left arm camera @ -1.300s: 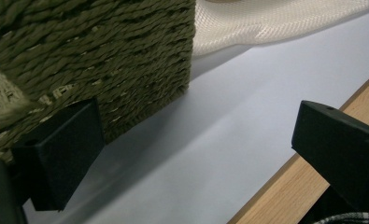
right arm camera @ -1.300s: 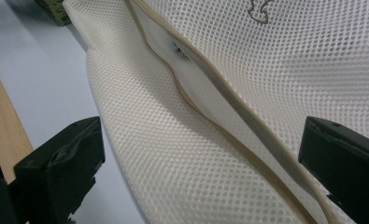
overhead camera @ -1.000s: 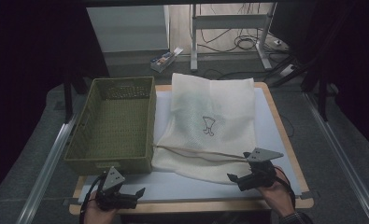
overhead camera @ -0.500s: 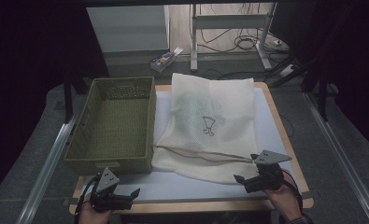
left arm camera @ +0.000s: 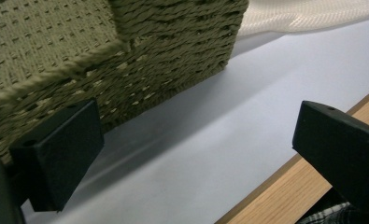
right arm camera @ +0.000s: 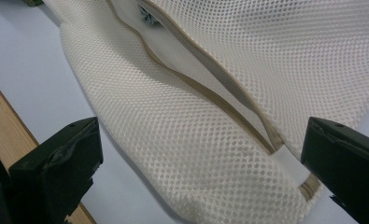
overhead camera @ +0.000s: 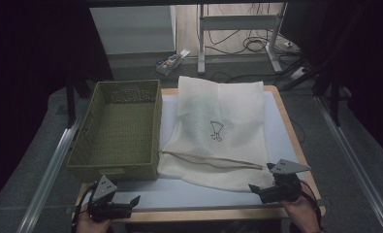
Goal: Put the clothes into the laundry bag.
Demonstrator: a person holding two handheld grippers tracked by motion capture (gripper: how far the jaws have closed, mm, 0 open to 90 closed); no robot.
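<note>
2 containers: woven basket (bare inside); mesh bag unzipped.

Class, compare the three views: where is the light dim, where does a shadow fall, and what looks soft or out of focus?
High view: dim, surroundings near black, mesh bag brightest. Left gripper view: basket casts a soft shadow on the white mat. Right gripper view: evenly lit, mesh weave crisp.

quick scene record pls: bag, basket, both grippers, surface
bag: white mesh laundry bag lying flat, zip opening near the front edge, gaping
basket: green woven basket left of the bag, inside looks empty
left gripper: open, at the table's front edge by the basket
right gripper: open, at the bag's near right corner
surface: white mat on a wooden table
</note>
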